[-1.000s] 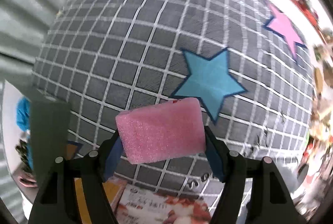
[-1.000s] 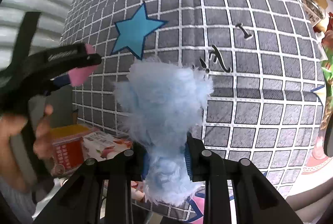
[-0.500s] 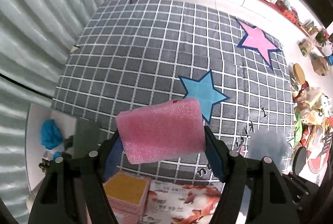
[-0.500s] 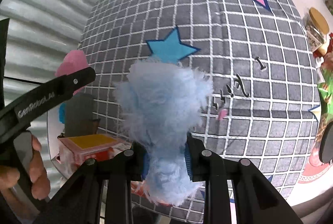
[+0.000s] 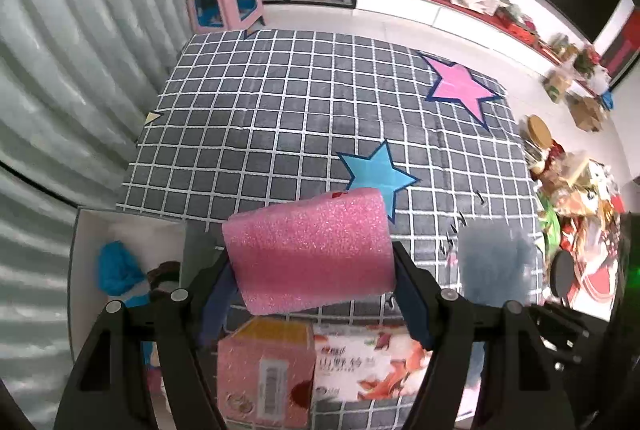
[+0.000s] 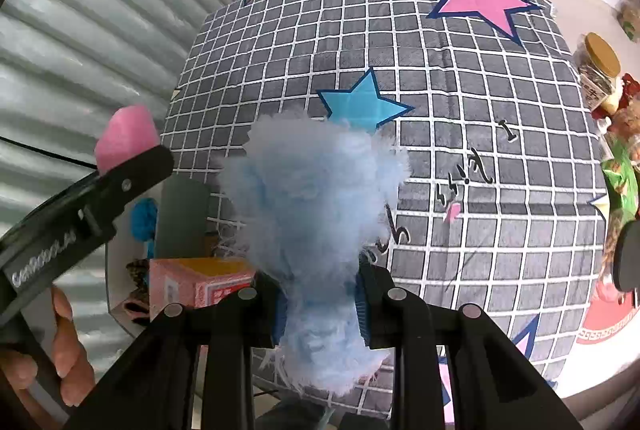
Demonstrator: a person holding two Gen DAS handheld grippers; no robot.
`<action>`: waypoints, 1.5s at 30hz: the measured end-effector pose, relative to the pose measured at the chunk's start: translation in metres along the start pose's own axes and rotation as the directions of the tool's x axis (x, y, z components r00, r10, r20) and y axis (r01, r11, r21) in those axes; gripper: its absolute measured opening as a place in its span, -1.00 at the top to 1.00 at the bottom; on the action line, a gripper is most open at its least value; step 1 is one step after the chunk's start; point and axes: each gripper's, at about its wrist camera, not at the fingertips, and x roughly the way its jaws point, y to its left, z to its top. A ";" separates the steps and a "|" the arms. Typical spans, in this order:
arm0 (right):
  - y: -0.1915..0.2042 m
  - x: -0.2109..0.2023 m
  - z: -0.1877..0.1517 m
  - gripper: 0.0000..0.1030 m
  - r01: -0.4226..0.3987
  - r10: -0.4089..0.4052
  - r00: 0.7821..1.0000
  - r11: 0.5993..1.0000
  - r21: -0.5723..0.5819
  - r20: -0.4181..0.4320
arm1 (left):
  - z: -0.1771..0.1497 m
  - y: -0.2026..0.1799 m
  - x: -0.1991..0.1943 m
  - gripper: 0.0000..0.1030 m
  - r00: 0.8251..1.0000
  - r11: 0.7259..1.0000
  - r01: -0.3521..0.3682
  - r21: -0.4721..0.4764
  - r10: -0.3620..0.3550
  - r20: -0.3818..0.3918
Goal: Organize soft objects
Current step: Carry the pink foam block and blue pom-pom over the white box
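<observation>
My left gripper [image 5: 312, 294] is shut on a pink sponge block [image 5: 310, 250] and holds it high above the grey checked mat [image 5: 280, 118]. My right gripper [image 6: 320, 306] is shut on a fluffy light-blue soft toy [image 6: 316, 214], also held high over the mat. The blue toy shows at the right of the left wrist view [image 5: 494, 262]. The left gripper with the sponge [image 6: 124, 138] shows at the left of the right wrist view.
A pink carton [image 5: 266, 370] and a printed box [image 5: 368, 366] lie at the mat's near edge. A white tray [image 5: 86, 294] on the left holds a blue cloth [image 5: 116, 270]. Snack clutter [image 5: 572, 198] lines the mat's right edge. A pink stool [image 5: 224, 2] stands beyond.
Both grippers have risen well above the mat with their objects held; the mat looks smaller and more of the room, the tray and the boxes have come into view.
</observation>
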 end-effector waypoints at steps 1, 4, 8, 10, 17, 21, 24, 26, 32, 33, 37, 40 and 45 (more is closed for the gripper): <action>0.001 -0.003 -0.003 0.44 0.004 -0.004 1.000 1.000 0.002 0.004 | -0.004 0.002 -0.004 -0.46 1.000 1.000 0.003 0.005 -0.003 0.002; 0.005 -0.009 -0.015 0.44 0.009 -0.009 1.000 1.000 0.009 0.010 | -0.016 0.012 -0.015 -0.46 1.000 1.000 0.017 0.012 -0.017 0.004; 0.013 -0.013 -0.030 0.44 0.009 -0.009 1.000 1.000 0.015 0.008 | -0.033 0.029 -0.031 -0.46 1.000 0.999 0.025 0.020 -0.025 0.014; 0.018 -0.014 -0.038 0.44 0.006 -0.006 1.000 1.000 0.013 0.004 | -0.041 0.037 -0.038 -0.46 0.999 0.999 0.025 0.021 -0.025 0.021; 0.058 -0.011 -0.065 0.44 -0.024 0.024 0.999 0.999 -0.041 -0.024 | -0.070 0.078 -0.057 -0.46 0.999 1.000 0.001 -0.003 -0.001 0.040; 0.088 -0.009 -0.071 0.44 -0.037 0.034 0.999 0.995 -0.097 -0.033 | -0.089 0.108 -0.066 -0.46 0.998 0.999 -0.039 -0.033 0.040 0.049; 0.115 -0.006 -0.071 0.44 -0.044 0.038 0.998 0.987 -0.153 -0.040 | -0.106 0.133 -0.071 -0.46 0.995 0.995 -0.082 -0.064 0.085 0.050; 0.132 -0.003 -0.070 0.44 -0.049 0.041 0.998 0.981 -0.190 -0.046 | -0.116 0.149 -0.072 -0.46 0.993 0.990 -0.105 -0.090 0.109 0.044; 0.188 0.012 -0.074 0.44 -0.084 0.064 0.995 0.952 -0.294 -0.076 | -0.147 0.200 -0.073 -0.46 0.988 0.971 -0.151 -0.185 0.155 0.007; 0.197 0.015 -0.075 0.44 -0.093 0.071 0.994 0.948 -0.304 -0.084 | -0.151 0.206 -0.073 -0.46 0.987 0.968 -0.154 -0.196 0.158 0.003; 0.231 0.028 -0.079 0.44 -0.114 0.083 0.991 0.929 -0.351 -0.104 | -0.166 0.225 -0.076 -0.46 0.985 0.957 -0.168 -0.235 0.171 -0.010; 0.246 0.033 -0.083 0.44 -0.131 0.093 0.989 0.920 -0.368 -0.118 | -0.175 0.235 -0.078 -0.46 0.985 0.951 -0.169 -0.257 0.172 -0.011; 0.265 0.041 -0.088 0.44 -0.127 0.076 0.987 0.903 -0.411 -0.139 | -0.178 0.244 -0.078 -0.46 0.984 0.948 -0.171 -0.269 0.176 -0.006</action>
